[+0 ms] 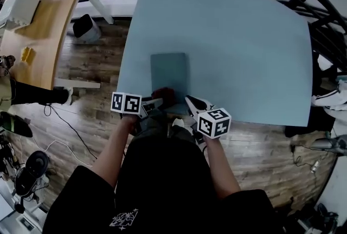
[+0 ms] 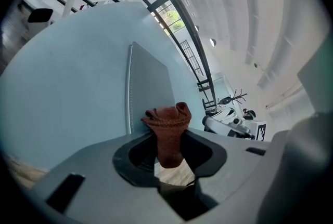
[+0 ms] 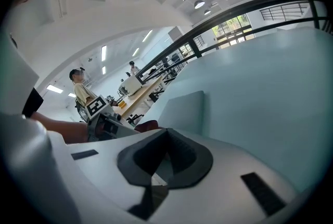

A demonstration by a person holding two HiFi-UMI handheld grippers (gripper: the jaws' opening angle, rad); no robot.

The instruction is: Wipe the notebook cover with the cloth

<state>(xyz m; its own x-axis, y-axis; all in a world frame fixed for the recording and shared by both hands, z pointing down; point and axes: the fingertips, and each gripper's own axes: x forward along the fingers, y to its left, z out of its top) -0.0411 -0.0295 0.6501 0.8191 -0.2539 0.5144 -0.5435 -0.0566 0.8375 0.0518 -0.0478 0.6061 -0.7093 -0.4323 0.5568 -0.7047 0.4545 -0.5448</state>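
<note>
- Nearest the camera, two grippers were out front, one in each hand, both at the near edge of the table point(image 1: 260, 48).
- The left gripper point(image 1: 153, 103) was clamped on the cloth point(image 2: 167, 129). There was one cloth, reddish brown, bunched up and poking out past the jaws.
- The right gripper point(image 1: 191, 101) had its jaws together with nothing between them, and sat just beside the notebook's near right corner.
- The cloth was at the near short edge of the notebook point(image 1: 168, 75). Whether it pressed on the cover couldn't be told.
- There was one notebook, grey-blue, lying flat and closed on the pale blue table close to its near edge. Its long axis ran straight away from the person.
- Farther off to the left stood one wooden desk point(image 1: 46, 37).
</note>
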